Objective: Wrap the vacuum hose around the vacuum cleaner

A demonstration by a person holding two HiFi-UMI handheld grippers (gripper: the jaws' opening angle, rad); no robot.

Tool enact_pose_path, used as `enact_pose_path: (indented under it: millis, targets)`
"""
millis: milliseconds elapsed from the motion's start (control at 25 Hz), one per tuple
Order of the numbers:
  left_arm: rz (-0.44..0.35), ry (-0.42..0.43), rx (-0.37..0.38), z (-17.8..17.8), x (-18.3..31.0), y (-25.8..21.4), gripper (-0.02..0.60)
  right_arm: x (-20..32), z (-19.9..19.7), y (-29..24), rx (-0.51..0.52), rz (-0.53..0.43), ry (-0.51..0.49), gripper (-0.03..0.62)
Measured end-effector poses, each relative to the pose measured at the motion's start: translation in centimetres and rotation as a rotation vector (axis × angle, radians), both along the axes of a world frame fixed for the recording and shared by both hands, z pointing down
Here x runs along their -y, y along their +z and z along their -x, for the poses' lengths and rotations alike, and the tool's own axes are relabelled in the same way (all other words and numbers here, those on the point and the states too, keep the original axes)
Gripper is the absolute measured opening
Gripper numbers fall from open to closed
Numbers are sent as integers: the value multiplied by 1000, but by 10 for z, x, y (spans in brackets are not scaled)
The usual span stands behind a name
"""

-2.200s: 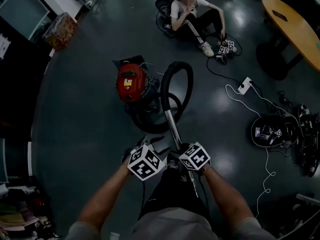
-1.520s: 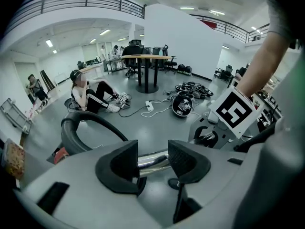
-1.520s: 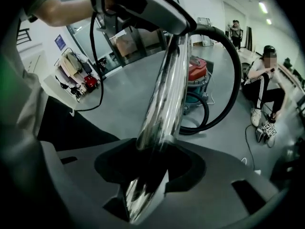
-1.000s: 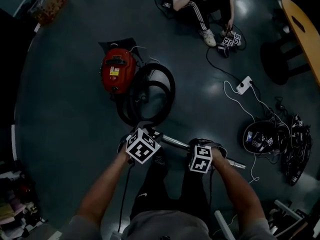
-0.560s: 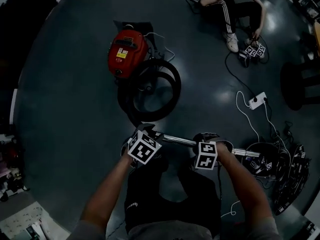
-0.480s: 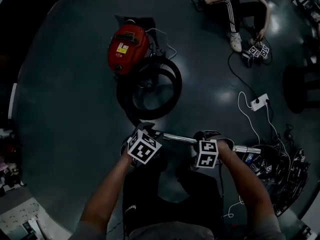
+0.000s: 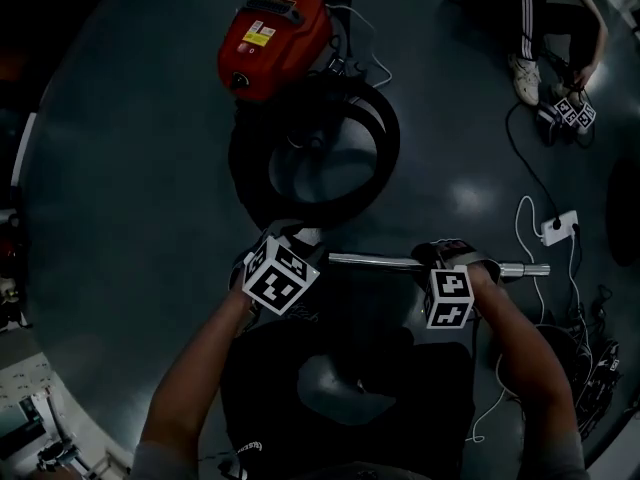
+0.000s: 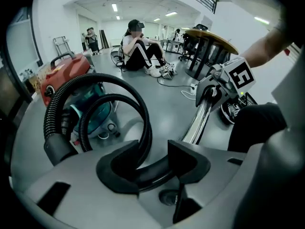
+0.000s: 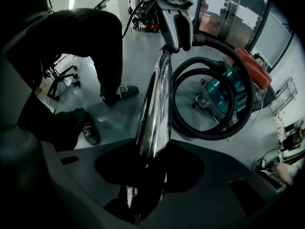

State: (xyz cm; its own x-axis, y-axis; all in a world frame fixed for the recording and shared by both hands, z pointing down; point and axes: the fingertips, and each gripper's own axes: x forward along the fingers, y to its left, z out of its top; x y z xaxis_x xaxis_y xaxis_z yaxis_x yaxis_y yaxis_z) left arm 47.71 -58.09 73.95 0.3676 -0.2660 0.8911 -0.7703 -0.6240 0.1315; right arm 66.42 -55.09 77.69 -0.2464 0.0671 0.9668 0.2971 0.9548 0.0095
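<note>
Hose (image 7: pixel 386 128) likely flops beside the vacuum cleaner (image 7: pixel 275 38). We clamp its stiffer end in the left gripper (image 8: pixel 153 157). The right gripper (image 9: pixel 150 165), jaws just closing, holds the slick tube (image 9: pixel 157 104).

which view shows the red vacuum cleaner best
Head view: the vacuum cleaner shows nearly whole from above. In both gripper views the hose loops cover part of it, leaving only one side visible.

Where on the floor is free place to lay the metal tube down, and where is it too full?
Bare floor lies left of the red vacuum cleaner and the coiled hose. A second patch lies between the hose and the power strip. It is crowded at the right edge, with cables, and near the seated person.
</note>
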Motion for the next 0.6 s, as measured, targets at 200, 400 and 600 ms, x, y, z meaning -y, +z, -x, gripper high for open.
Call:
enact_pose_path:
  millis: [200, 400, 600]
  targets:
    - [-46, 19, 22, 16, 11, 52, 199, 30, -3, 65, 41, -69, -67, 156]
    - [-18, 33, 52, 17, 3, 116, 199, 43, 4, 120, 78, -82, -142, 155]
    - [15, 59, 67, 14, -18, 179, 199, 51, 3, 175, 73, -90, -231, 146]
